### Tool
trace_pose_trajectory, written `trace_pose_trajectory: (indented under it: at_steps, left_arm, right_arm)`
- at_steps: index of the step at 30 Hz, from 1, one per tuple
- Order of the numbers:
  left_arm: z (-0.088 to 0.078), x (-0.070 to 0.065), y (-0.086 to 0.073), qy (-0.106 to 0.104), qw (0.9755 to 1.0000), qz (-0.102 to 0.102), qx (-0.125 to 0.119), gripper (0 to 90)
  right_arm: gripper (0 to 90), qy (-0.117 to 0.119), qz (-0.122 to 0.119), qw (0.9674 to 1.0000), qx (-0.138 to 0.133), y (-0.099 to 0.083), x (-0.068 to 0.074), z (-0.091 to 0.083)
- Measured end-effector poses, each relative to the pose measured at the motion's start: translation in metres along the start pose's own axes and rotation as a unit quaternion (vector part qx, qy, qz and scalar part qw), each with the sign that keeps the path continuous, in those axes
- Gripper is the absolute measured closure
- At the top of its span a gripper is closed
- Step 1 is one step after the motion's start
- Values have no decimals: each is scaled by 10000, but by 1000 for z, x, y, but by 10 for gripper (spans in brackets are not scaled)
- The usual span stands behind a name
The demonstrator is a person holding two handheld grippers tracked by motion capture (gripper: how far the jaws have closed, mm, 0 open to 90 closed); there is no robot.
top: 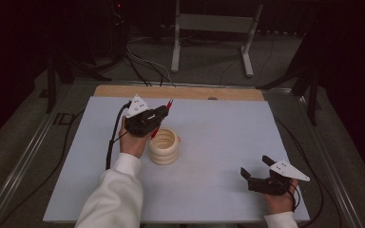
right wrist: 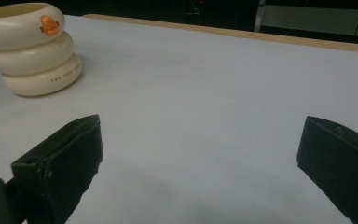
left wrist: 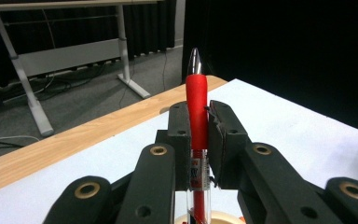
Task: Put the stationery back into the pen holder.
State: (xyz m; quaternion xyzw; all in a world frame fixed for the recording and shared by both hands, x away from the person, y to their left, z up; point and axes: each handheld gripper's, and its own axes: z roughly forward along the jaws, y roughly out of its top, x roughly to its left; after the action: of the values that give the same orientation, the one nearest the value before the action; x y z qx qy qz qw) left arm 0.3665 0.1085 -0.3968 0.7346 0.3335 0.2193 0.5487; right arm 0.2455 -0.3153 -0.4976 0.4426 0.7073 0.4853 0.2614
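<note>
My left gripper (top: 160,114) is shut on a red pen (top: 162,117) and holds it just above a cream, ribbed pen cup (top: 164,146) near the middle of the mat. In the left gripper view the red pen (left wrist: 196,109) stands between the pads (left wrist: 181,135), silver tip pointing away, and the cup's rim (left wrist: 219,216) peeks in at the bottom. My right gripper (top: 255,166) rests at the mat's front right, jaws wide apart with nothing between them. The right gripper view has the cup (right wrist: 30,46) at far left, with an orange duck mark on it.
A pale blue mat (top: 218,142) covers the wooden table (top: 180,91). Beyond the far edge stand a white metal frame (top: 214,28) and dark stand legs on the floor, with cables (top: 142,66) trailing between them. A black cable runs from the left gripper over the mat's left side.
</note>
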Motion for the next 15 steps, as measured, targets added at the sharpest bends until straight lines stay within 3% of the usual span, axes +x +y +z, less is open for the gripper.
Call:
trace_pose_trajectory:
  at_steps: [15]
  left_arm:
    - [8,-4,-20,20,10000,-61,26,806]
  right_arm:
    - [5,6,-14,10000,5,0,0,0]
